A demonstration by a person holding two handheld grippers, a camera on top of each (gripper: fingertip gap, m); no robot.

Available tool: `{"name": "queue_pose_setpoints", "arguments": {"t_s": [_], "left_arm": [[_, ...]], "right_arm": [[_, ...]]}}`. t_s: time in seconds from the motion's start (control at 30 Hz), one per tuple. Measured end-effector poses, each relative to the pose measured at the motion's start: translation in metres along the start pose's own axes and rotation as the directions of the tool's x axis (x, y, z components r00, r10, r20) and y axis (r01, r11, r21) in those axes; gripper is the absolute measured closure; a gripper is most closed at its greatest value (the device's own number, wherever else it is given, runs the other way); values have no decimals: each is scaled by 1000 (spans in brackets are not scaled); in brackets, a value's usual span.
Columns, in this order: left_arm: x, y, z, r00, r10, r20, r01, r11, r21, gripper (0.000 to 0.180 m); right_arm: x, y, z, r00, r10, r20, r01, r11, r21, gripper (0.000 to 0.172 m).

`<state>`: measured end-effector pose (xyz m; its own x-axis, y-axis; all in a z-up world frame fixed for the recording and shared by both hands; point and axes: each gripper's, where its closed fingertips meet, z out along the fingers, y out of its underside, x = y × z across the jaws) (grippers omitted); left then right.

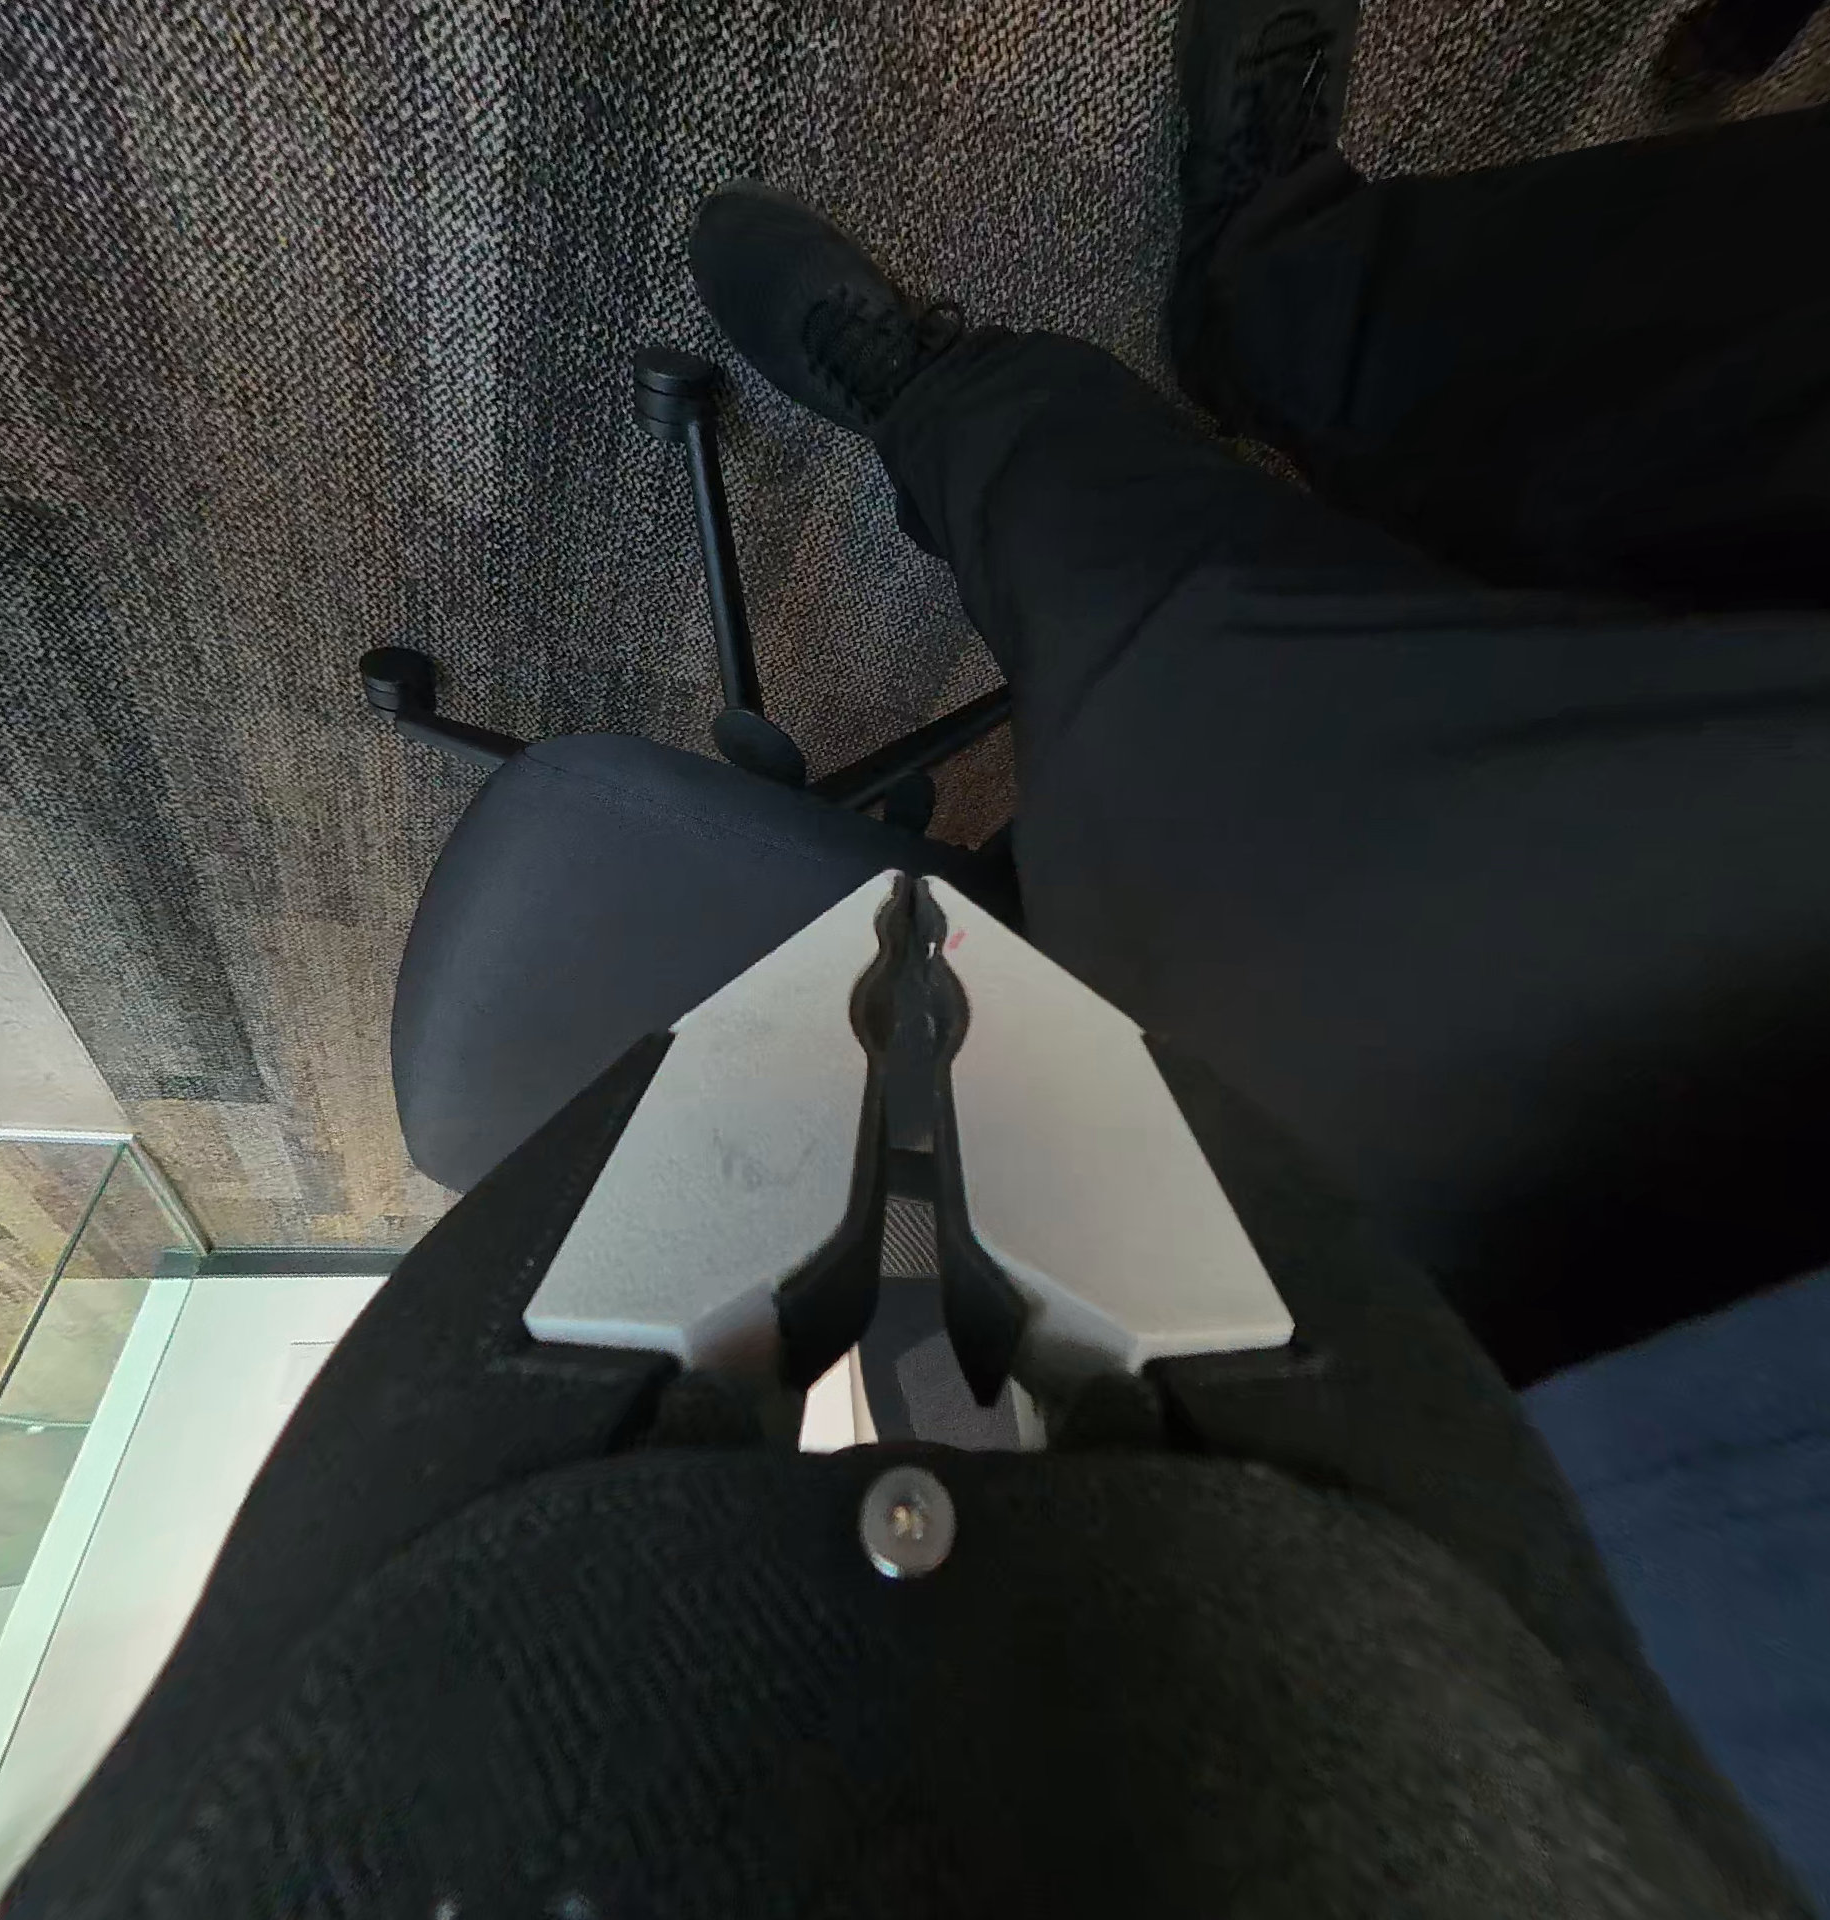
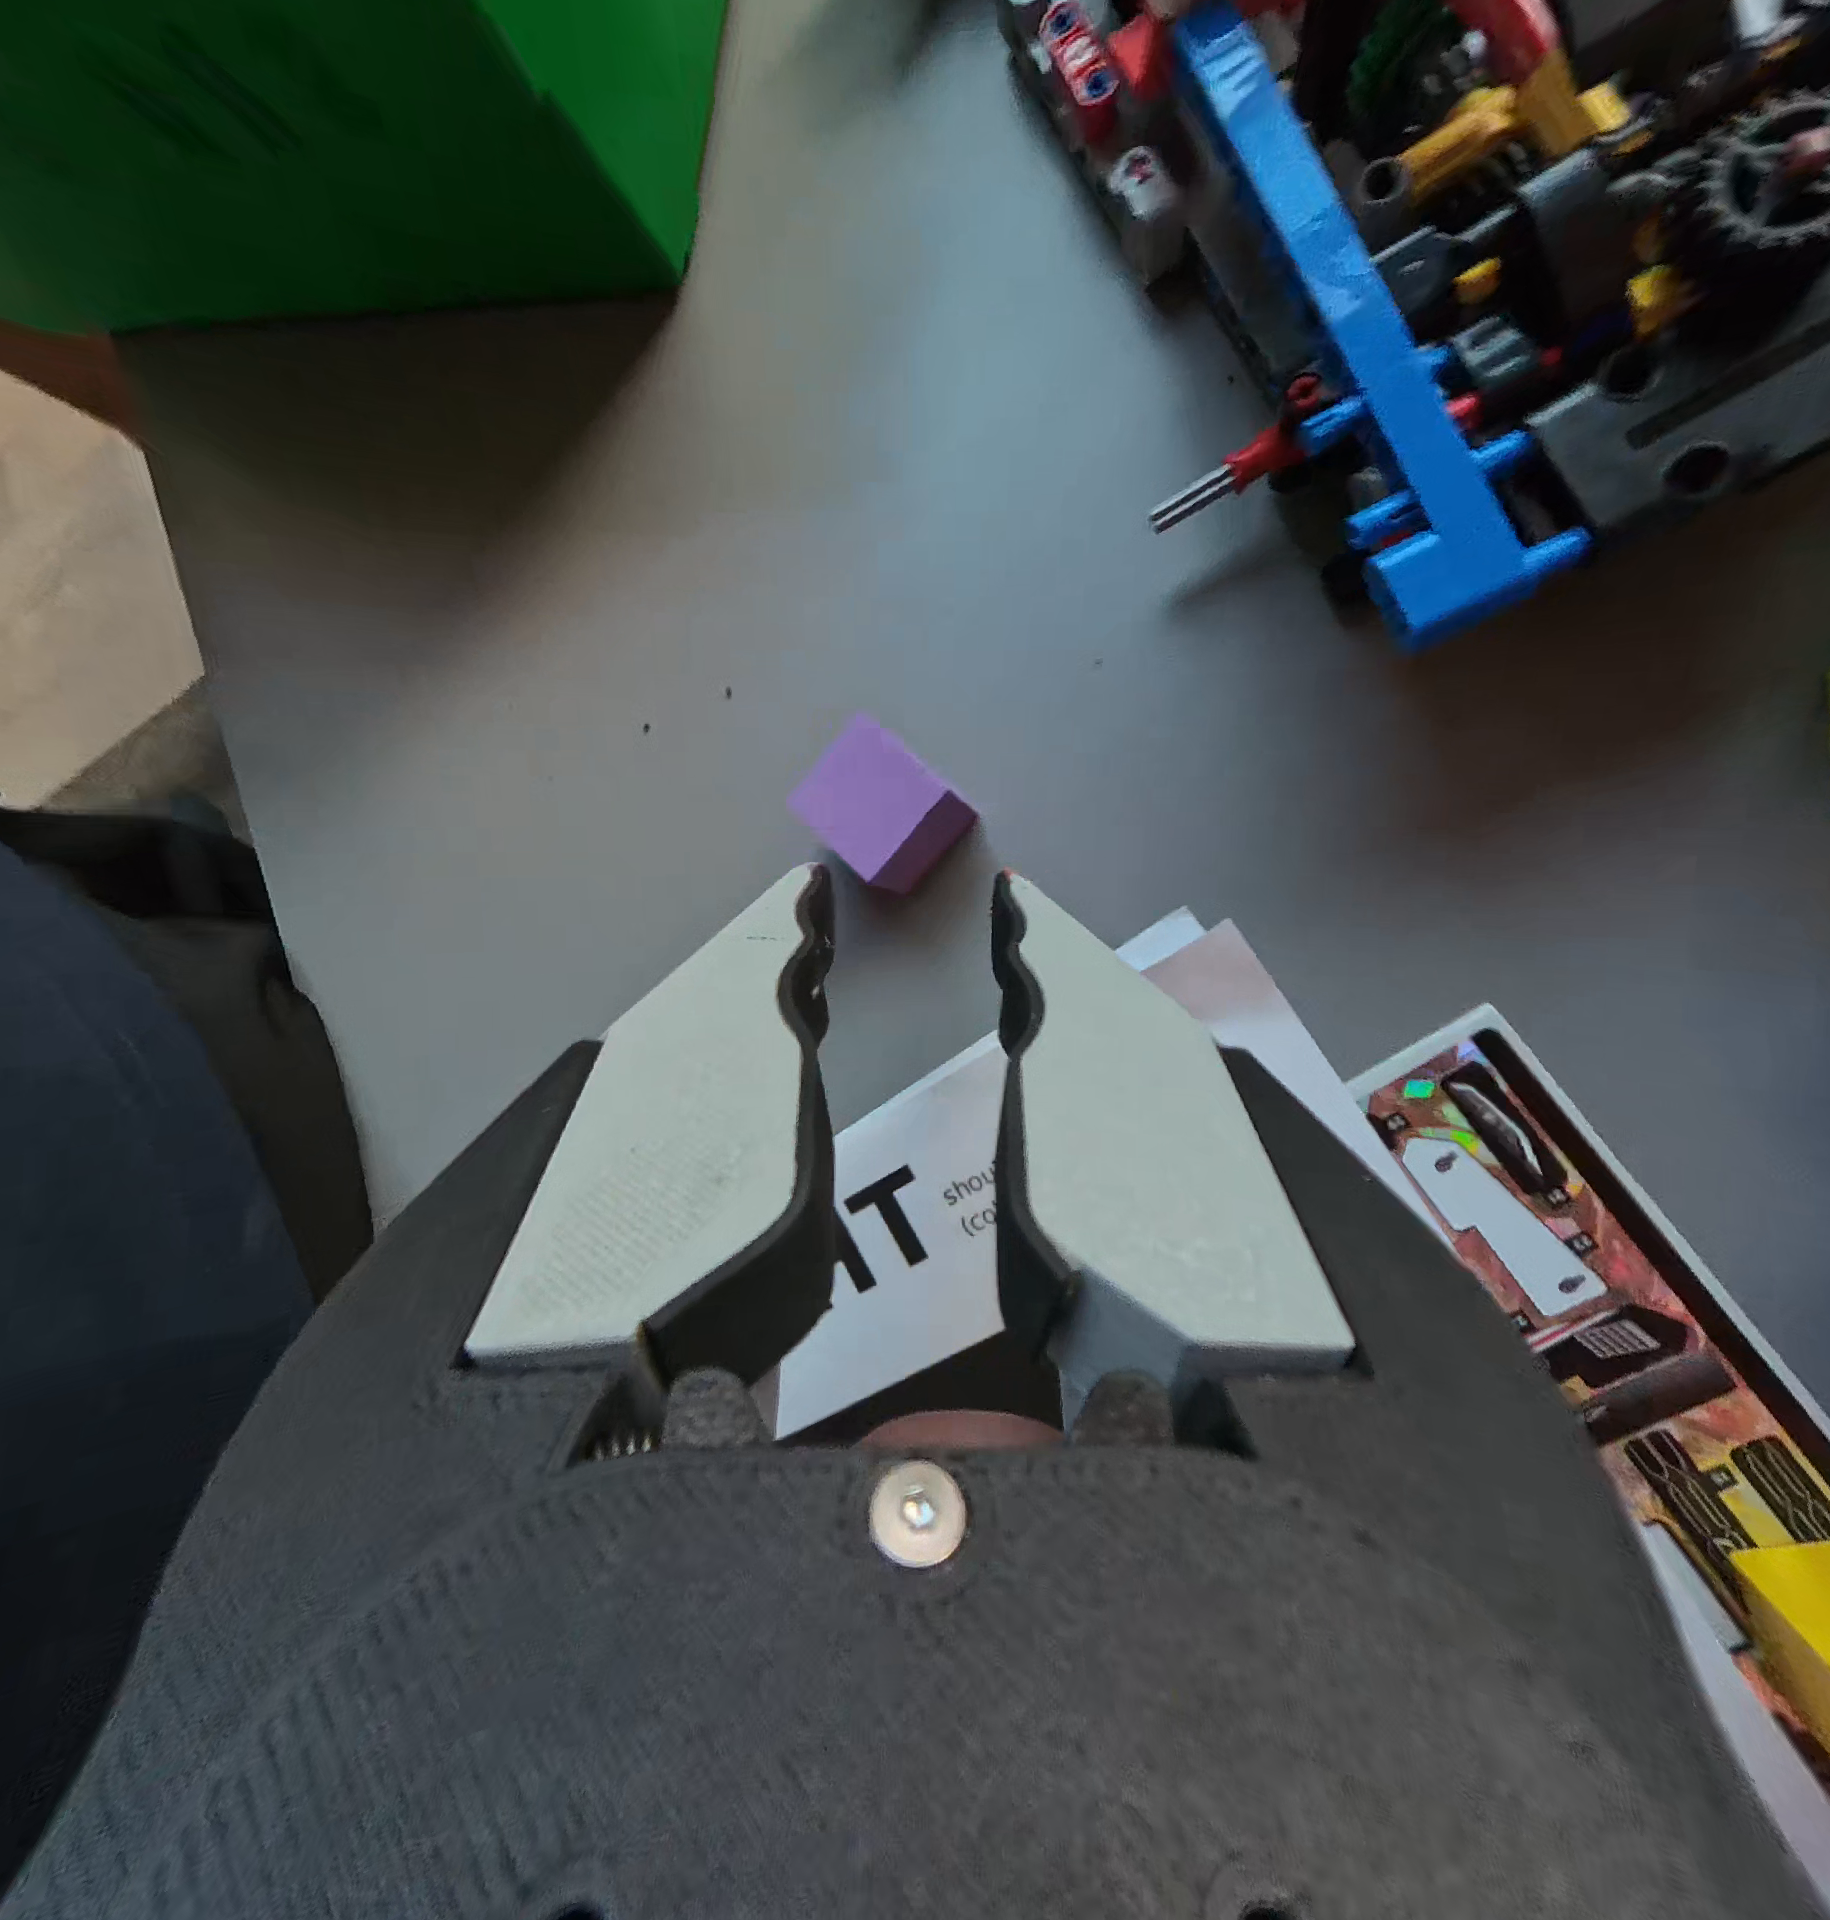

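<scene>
In the right wrist view my right gripper (image 2: 911,888) is open and holds nothing. A small purple cube (image 2: 878,802) lies on the grey table (image 2: 578,582) just beyond the fingertips, a little left of the middle of the gap, apart from both pads. In the left wrist view my left gripper (image 1: 913,891) is shut with nothing between its pads. It points down over a dark office chair seat (image 1: 620,935) and the carpet (image 1: 267,364), beside a person's dark trouser leg (image 1: 1306,779).
A green box (image 2: 319,145) stands at the table's far left. A blue and grey toy-brick machine (image 2: 1462,312) stands far right. Printed sheets (image 2: 911,1247) and a picture booklet (image 2: 1617,1299) lie under and right of my right gripper. Yellow blocks (image 2: 1815,1642) lie at the right edge. The chair's wheeled base (image 1: 713,582) and a black shoe (image 1: 817,301) are on the carpet. The grippers' ends are close to 50 cm from one another.
</scene>
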<state>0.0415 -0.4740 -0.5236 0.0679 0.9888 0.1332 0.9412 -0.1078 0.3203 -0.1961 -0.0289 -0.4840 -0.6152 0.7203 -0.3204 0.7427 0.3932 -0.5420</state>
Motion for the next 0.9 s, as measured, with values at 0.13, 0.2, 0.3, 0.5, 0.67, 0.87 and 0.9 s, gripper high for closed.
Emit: {"name": "queue_pose_setpoints", "arguments": {"t_s": [0.13, 0.2, 0.3, 0.5, 0.67, 0.87, 0.9], "left_arm": [[-1, 4, 1, 1000, 0, 6, 0, 1000, -13, 180], [-1, 5, 1, 1000, -2, 8, 2, 1000, -19, 180], [-1, 5, -1, 1000, 1, 14, -1, 1000, -19, 180], [1, 0, -4, 1000, 3, 19, -3, 1000, -7, 180], [5, 3, -1, 1000, 5, 14, -4, 1000, -12, 180], [1, 11, 1, 1000, -7, 19, 8, 999, -31, 180], [1, 11, 1, 1000, -10, 19, 10, 999, -31, 180]], "right_arm": [[-5, 6, 8, 990, -139, -36, 137, 989, -59, 128], [-8, 8, 15, 980, -194, -36, 190, 978, -86, 127], [-10, 10, 25, 972, -230, -38, 224, 967, -124, 134], [-10, 5, 32, 966, -250, -58, 239, 959, -152, 159], [-9, -6, 28, 980, -192, -59, 186, 978, -98, 161], [-8, -16, 23, 990, -132, -51, 129, 991, -46, 161], [-8, -13, 24, 992, -121, -46, 118, 991, -60, 161]]}}
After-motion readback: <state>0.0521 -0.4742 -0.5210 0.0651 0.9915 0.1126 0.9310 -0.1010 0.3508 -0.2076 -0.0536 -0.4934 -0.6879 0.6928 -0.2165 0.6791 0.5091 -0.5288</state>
